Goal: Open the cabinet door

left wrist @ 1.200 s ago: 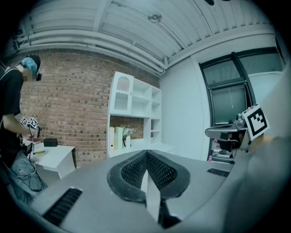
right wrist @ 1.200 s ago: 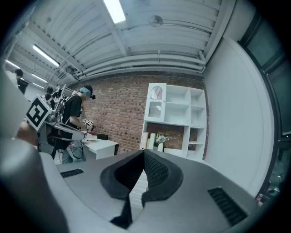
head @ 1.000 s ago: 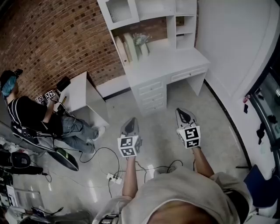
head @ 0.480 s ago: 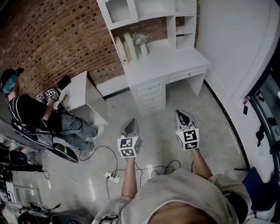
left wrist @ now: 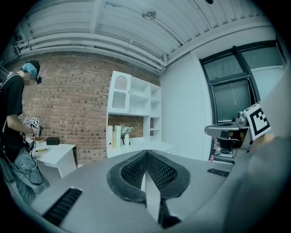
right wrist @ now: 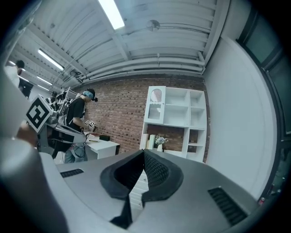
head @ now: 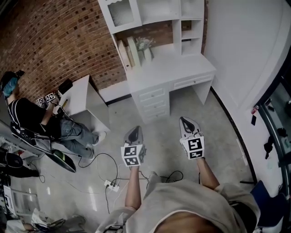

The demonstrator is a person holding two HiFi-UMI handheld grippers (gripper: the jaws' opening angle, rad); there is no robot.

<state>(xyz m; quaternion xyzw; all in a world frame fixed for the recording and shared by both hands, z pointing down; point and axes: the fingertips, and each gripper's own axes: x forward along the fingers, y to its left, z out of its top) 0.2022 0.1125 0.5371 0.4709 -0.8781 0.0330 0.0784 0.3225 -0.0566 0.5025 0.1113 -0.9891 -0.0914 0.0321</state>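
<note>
The white desk hutch stands against the brick wall. Its glass-fronted cabinet door at the upper left is closed. That door also shows far ahead in the left gripper view, and the door shows again in the right gripper view. My left gripper and right gripper are held side by side over the floor, well short of the desk, pointing towards it. In each gripper view the jaws meet at the tips with nothing between them: left gripper, right gripper.
The desk's drawers face me below the hutch. At the left a person sits by a small white table. A power strip and cables lie on the floor near my feet. A white wall runs along the right.
Both grippers have moved a little closer to the desk together with the person holding them. Their jaws have stayed shut and empty.
</note>
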